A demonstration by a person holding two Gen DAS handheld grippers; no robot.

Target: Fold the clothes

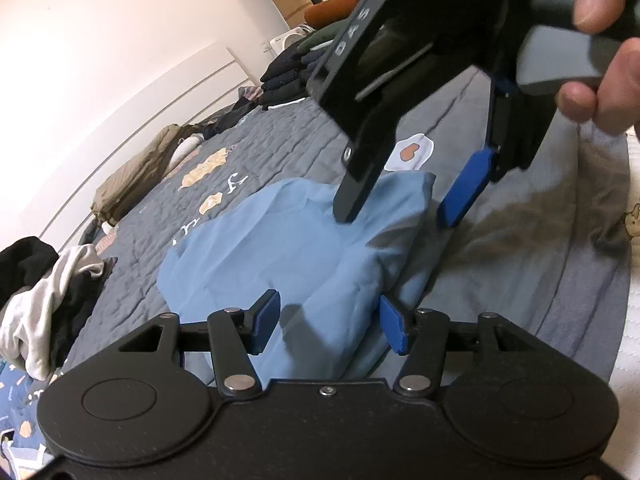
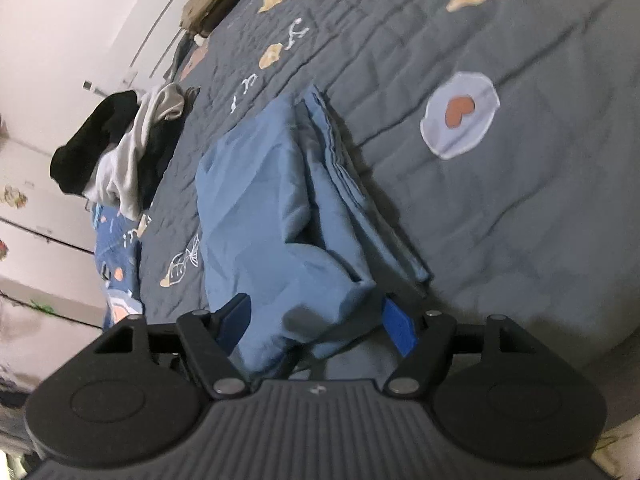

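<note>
Blue garment (image 2: pixel 280 216) lies partly folded on grey quilted bed (image 2: pixel 500 208); near end bunched between right hand-held gripper (image 2: pixel 318 326) fingers, jaws spread, no clamp visible; left hand-held gripper (image 1: pixel 328 326) released over the cloth; dark/white clothes pile (image 2: pixel 120 148) beside, blurred; hand (image 1: pixel 600 44) cut off at frame edge.

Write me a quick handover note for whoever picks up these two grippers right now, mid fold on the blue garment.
Left gripper: open, fingers either side of the near edge of the blue garment, not closed on it.
Right gripper: open, blue cloth bunched between its fingers, not clamped.
Garment lies partly folded on the grey quilt, layered edges on one side, top still rumpled.
Unfolded pile waits at the bed edge; folded stack sits at the far end.
Left: smooth and finish this fold, then work through the pile.
</note>
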